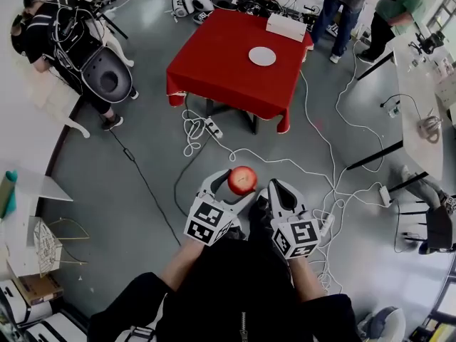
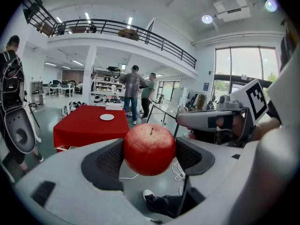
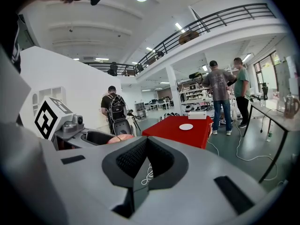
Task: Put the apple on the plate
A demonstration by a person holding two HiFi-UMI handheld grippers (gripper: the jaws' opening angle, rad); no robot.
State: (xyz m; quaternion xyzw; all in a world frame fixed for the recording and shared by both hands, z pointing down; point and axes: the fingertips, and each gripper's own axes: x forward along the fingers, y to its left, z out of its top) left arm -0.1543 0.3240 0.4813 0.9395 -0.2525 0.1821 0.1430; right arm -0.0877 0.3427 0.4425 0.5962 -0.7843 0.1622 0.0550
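Note:
A red apple (image 1: 242, 180) (image 2: 149, 148) is clamped between the jaws of my left gripper (image 1: 239, 185) (image 2: 149, 154), held in the air over the grey floor. My right gripper (image 1: 274, 191) (image 3: 146, 165) is beside it to the right, jaws closed together with nothing between them; the apple (image 3: 119, 138) peeks over its left edge. A small white plate (image 1: 262, 56) (image 2: 107, 117) (image 3: 186, 126) lies on a table with a red cloth (image 1: 235, 63) (image 2: 89, 123) (image 3: 180, 128), some way ahead of both grippers.
A white box (image 1: 286, 27) sits at the table's far edge. White cables and a power strip (image 1: 212, 127) trail across the floor between me and the table. Two people (image 1: 363, 9) stand beyond it; another with a backpack rig (image 1: 68, 41) is at left. A long desk (image 1: 424, 84) runs along the right.

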